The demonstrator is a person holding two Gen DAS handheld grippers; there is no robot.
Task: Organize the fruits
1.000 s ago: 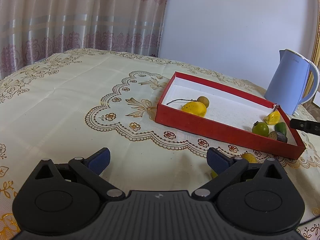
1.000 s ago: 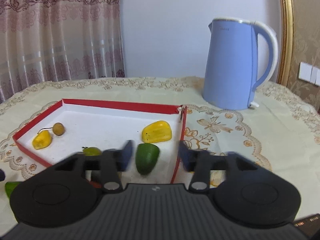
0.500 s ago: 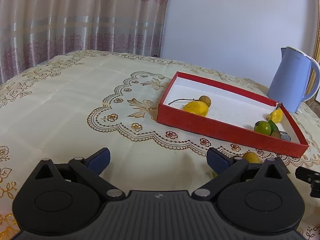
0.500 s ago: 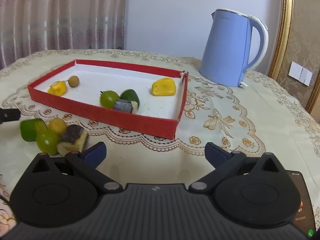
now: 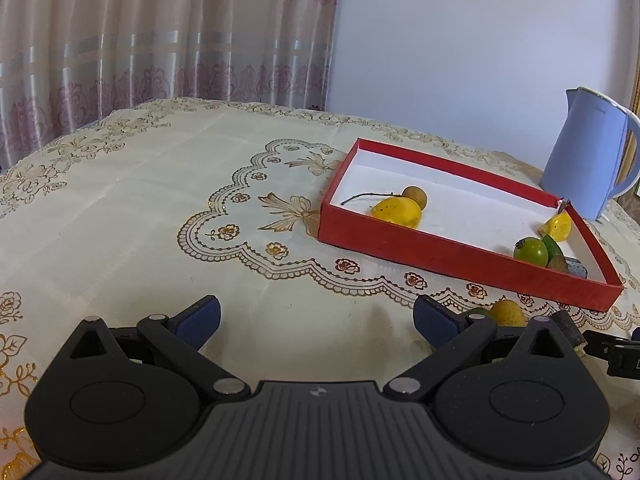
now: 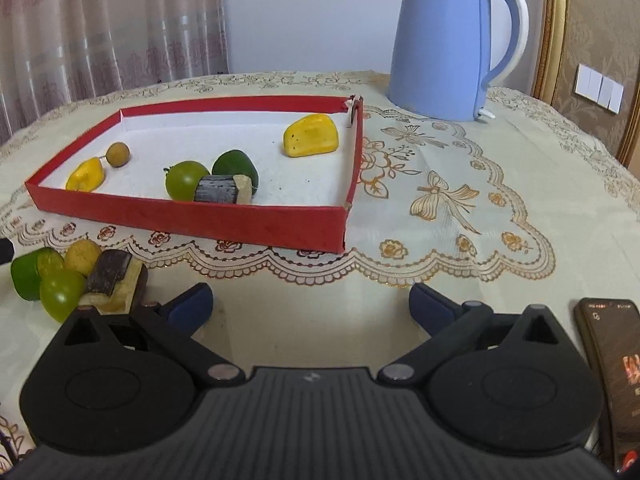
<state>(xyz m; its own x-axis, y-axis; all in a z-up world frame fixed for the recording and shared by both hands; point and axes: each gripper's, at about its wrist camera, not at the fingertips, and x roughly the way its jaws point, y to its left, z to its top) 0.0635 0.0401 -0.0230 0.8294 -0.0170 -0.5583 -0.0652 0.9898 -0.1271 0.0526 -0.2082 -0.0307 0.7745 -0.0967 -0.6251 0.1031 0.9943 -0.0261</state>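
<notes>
Both grippers pulled back from the red box (image 6: 192, 216) — right gripper (image 6: 310, 304) spread, empty; left gripper (image 5: 316, 318) too. Next I fetch the loose fruit pile (image 6: 60, 280) before it.

I see a round table (image 5: 120, 208) under a cream tablecloth (image 6: 500, 184) with gold embroidery. Far left: pink patterned curtain (image 5: 160, 40), daylight through it. Plain white wall (image 5: 480, 40) behind. Far right: gold frame edge (image 6: 554, 20), damask wallpaper (image 6: 600, 20), white wall switch (image 6: 599, 87).
</notes>
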